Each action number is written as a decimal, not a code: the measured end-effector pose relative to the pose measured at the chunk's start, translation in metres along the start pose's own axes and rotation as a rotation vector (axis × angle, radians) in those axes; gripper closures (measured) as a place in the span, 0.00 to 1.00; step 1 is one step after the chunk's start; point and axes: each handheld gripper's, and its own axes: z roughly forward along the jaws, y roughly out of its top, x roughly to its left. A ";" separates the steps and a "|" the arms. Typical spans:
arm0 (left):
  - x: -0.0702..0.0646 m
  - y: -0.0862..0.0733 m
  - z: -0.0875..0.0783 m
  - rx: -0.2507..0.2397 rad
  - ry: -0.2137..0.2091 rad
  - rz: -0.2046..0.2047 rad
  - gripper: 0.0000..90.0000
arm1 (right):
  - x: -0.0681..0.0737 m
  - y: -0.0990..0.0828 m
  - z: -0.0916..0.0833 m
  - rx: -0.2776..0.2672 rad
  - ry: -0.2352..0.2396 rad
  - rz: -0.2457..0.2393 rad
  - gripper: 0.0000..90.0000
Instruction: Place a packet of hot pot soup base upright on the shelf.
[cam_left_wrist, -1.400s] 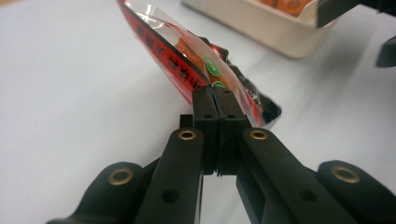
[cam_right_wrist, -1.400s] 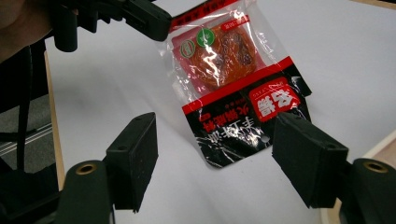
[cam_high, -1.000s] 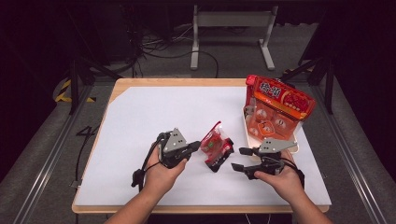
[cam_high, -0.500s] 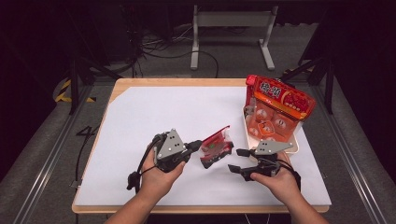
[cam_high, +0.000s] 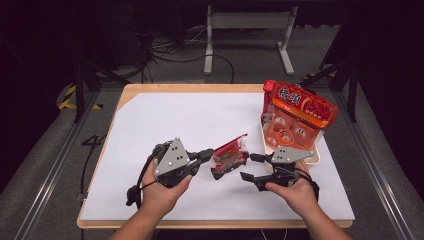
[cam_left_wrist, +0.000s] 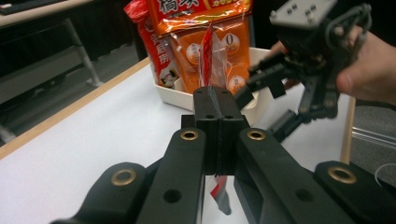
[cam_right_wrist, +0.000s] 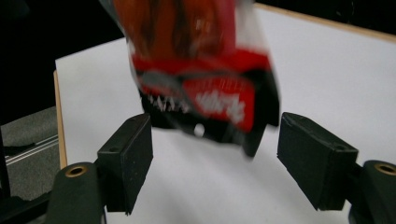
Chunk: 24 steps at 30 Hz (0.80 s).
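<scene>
A small red snack packet (cam_high: 229, 156) hangs above the white sheet, pinched at its left edge by my left gripper (cam_high: 209, 155), which is shut on it. In the left gripper view the jaws (cam_left_wrist: 215, 100) press together on the thin edge of the packet (cam_left_wrist: 208, 56). My right gripper (cam_high: 248, 167) sits just right of the packet; its jaws have just been opening. In the right gripper view the packet (cam_right_wrist: 205, 79) hangs in front of and above the gripper (cam_right_wrist: 212, 163), whose pads stand wide apart and clear of it.
A white tray (cam_high: 315, 159) at the right holds a large red-orange bag of snacks (cam_high: 300, 107), standing upright behind the right hand. A white sheet (cam_high: 165, 120) covers the wooden table. A metal stand is on the floor beyond the far edge.
The left hand has risen a little and turned, carrying the packet with it. The right gripper's jaws stand a little wider; that hand has hardly moved.
</scene>
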 end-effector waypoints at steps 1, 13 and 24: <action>-0.001 0.001 0.000 -0.001 -0.008 0.003 1.00 | -0.001 0.005 -0.002 -0.012 0.004 -0.008 0.30; -0.004 0.004 0.005 -0.007 -0.076 0.062 1.00 | 0.008 0.044 -0.006 -0.047 0.112 -0.130 0.31; -0.005 0.005 0.007 -0.032 -0.106 0.097 1.00 | 0.013 0.055 0.000 0.057 0.241 -0.239 0.68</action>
